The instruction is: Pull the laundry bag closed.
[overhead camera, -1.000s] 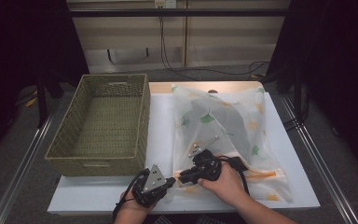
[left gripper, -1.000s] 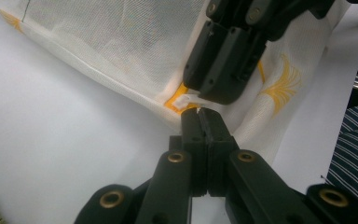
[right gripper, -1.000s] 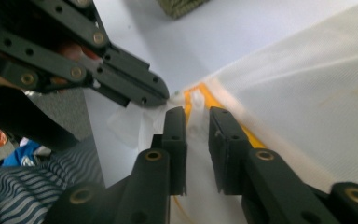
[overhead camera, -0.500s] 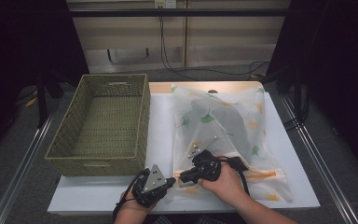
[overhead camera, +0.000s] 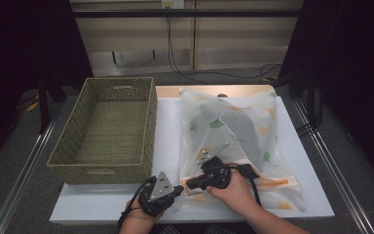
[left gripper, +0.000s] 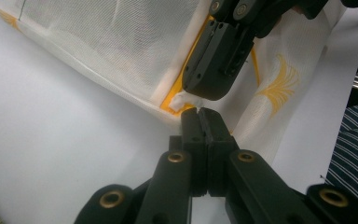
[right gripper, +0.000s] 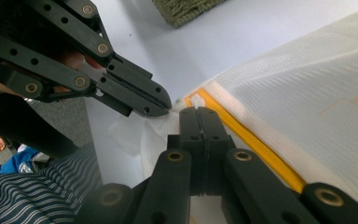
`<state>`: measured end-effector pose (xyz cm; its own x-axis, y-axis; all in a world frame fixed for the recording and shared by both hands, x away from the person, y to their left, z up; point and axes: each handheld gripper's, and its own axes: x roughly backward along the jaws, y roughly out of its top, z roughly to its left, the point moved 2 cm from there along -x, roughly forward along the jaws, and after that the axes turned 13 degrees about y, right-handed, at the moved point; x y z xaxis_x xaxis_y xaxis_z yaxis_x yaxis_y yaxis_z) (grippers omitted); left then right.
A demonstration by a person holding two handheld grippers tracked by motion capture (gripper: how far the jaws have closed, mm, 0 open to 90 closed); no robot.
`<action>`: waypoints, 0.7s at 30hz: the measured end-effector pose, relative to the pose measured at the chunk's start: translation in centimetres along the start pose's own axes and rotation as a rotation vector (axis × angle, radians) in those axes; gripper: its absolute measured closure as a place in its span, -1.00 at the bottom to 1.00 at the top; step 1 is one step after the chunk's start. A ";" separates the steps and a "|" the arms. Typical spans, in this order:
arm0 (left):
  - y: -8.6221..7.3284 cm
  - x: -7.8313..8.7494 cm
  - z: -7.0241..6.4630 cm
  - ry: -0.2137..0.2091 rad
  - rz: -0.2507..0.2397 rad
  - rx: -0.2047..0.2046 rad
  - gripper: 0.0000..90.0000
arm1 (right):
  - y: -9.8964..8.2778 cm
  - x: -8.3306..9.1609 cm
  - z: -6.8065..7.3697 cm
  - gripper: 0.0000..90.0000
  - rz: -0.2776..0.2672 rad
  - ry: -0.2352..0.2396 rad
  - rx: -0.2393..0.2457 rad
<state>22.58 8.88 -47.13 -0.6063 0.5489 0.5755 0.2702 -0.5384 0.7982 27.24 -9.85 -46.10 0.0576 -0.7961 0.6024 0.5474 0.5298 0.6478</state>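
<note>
White mesh laundry bag (overhead camera: 238, 141) lies on the table (overhead camera: 168, 131) beside the wicker basket (overhead camera: 107, 131). I have my left gripper (left gripper: 199, 111) clamped tight on its near-left corner by the yellow zipper edge (right gripper: 247, 140). My right gripper (right gripper: 198, 109), jaws just closing, pinches there too, tips almost touching.

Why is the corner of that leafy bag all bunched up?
Both grippers meet there. The left gripper and right gripper pinch the mesh bag at its near corner by the yellow zipper, crumpling it. The basket and the rest look tidy.
</note>
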 end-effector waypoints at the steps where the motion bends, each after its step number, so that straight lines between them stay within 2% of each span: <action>1: 0.0 0.0 0.0 0.002 0.000 -0.001 0.99 | 0.0 0.0 0.0 1.00 0.000 -0.001 0.001; 3: 0.0 0.0 0.0 0.002 -0.003 0.010 0.99 | 0.1 -0.1 0.0 1.00 -0.008 -0.003 0.000; 7: 0.0 0.0 0.0 0.007 0.005 0.007 1.00 | 0.0 -0.3 -0.1 1.00 -0.029 0.004 -0.001; 8: 0.0 0.1 0.1 0.009 0.013 -0.008 1.00 | 0.0 -0.4 -0.1 1.00 -0.034 0.004 -0.005; 10: 0.0 0.1 0.1 0.010 0.008 0.001 1.00 | 0.0 -0.5 -0.1 0.99 -0.042 0.008 -0.014; 13: 0.0 0.0 0.0 0.004 -0.001 0.015 1.00 | -0.2 -0.9 -0.1 0.98 -0.043 0.007 -0.008; 15: -0.1 0.1 0.1 0.001 0.008 0.004 1.00 | -0.2 -1.0 -0.1 1.00 -0.035 -0.006 -0.005; 18: 0.0 0.1 0.0 0.004 0.002 0.008 1.00 | -0.3 -0.7 -0.1 1.00 -0.034 -0.003 -0.008; 19: 0.0 0.2 0.1 0.004 0.017 -0.007 1.00 | -0.3 -0.5 -0.2 1.00 -0.040 0.002 -0.008; 21: -0.1 0.1 0.0 -0.007 0.001 0.011 1.00 | -0.3 -0.2 -0.2 1.00 -0.051 0.000 -0.007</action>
<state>22.53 8.96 -47.13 -0.6010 0.5524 0.5777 0.2792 -0.5321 0.7993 27.21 -9.90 -46.49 0.0298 -0.8222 0.5685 0.5551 0.4866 0.6746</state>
